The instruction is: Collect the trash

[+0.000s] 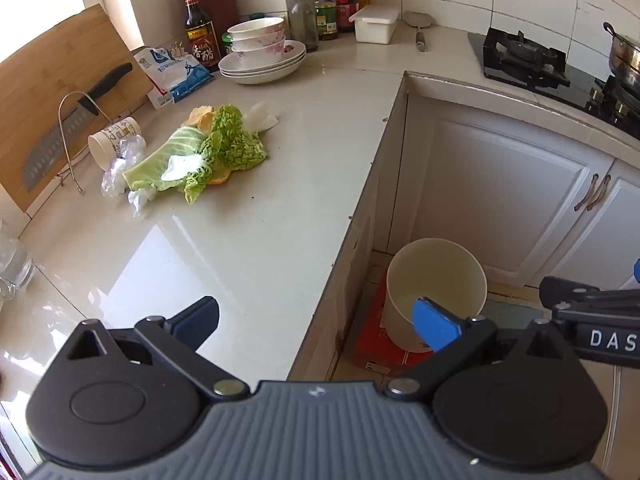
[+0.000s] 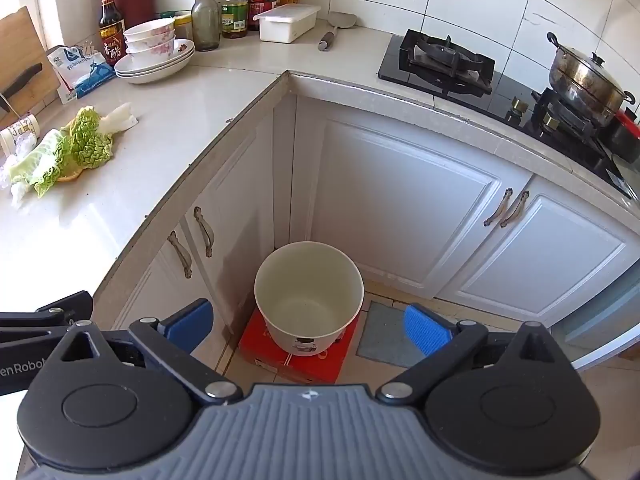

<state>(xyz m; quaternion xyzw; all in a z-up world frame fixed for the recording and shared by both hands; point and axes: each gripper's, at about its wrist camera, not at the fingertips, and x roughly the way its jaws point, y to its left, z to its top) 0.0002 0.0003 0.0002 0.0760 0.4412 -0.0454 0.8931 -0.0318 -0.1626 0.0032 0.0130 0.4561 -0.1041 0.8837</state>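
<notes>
A heap of trash lies on the white counter: green cabbage leaves (image 1: 208, 152) (image 2: 80, 144), orange peel (image 1: 222, 179), a crumpled white tissue (image 1: 262, 118), clear plastic wrap (image 1: 120, 168) and a tipped paper cup (image 1: 110, 142) (image 2: 18, 132). A white bin (image 1: 436, 292) (image 2: 310, 300) stands on a red box (image 2: 296, 360) on the floor in the cabinet corner; nothing shows inside it. My left gripper (image 1: 316, 326) hangs open over the counter's edge, well short of the heap. My right gripper (image 2: 308, 324) is open above the bin, nothing between its blue pads.
A knife (image 1: 60, 136) leans in a wire rack against a wooden board. Stacked bowls and plates (image 1: 262, 54), sauce bottles (image 1: 200, 28), a white box (image 1: 374, 24) and a salt bag (image 1: 176, 76) line the back. A gas hob (image 2: 452, 60) with a steel pot (image 2: 584, 80) is at right.
</notes>
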